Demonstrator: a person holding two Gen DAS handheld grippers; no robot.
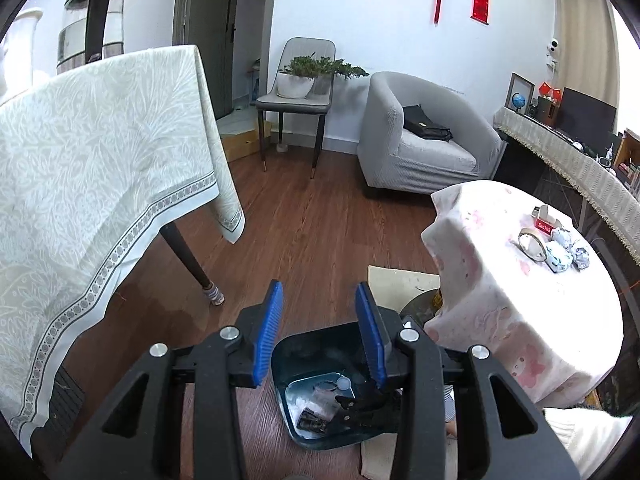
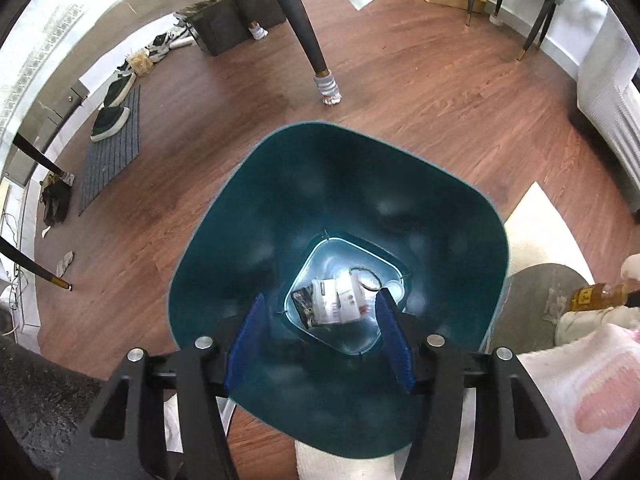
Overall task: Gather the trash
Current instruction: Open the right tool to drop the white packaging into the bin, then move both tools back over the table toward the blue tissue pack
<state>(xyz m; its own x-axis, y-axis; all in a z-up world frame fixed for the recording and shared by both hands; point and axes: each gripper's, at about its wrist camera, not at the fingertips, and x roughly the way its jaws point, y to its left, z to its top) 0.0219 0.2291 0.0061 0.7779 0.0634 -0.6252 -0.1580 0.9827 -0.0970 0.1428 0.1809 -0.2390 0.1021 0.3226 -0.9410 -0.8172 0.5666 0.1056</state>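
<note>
A teal trash bin (image 2: 280,208) stands on the wood floor; it also shows in the left wrist view (image 1: 296,354). Packets and wrappers (image 2: 340,300) lie at its bottom. My right gripper (image 2: 320,320) is open and empty, held over the bin's mouth, pointing down into it. My left gripper (image 1: 320,312) is open and empty, above and behind the bin. On the small pink-clothed table (image 1: 500,280) lie crumpled wrappers (image 1: 564,254), a tape roll (image 1: 532,242) and a red box (image 1: 546,222).
A big table with a pale cloth (image 1: 100,160) stands left, its leg (image 2: 304,36) near the bin. A grey armchair (image 1: 420,144), a chair with a plant (image 1: 296,88), a doormat and shoes (image 2: 116,120) stand around.
</note>
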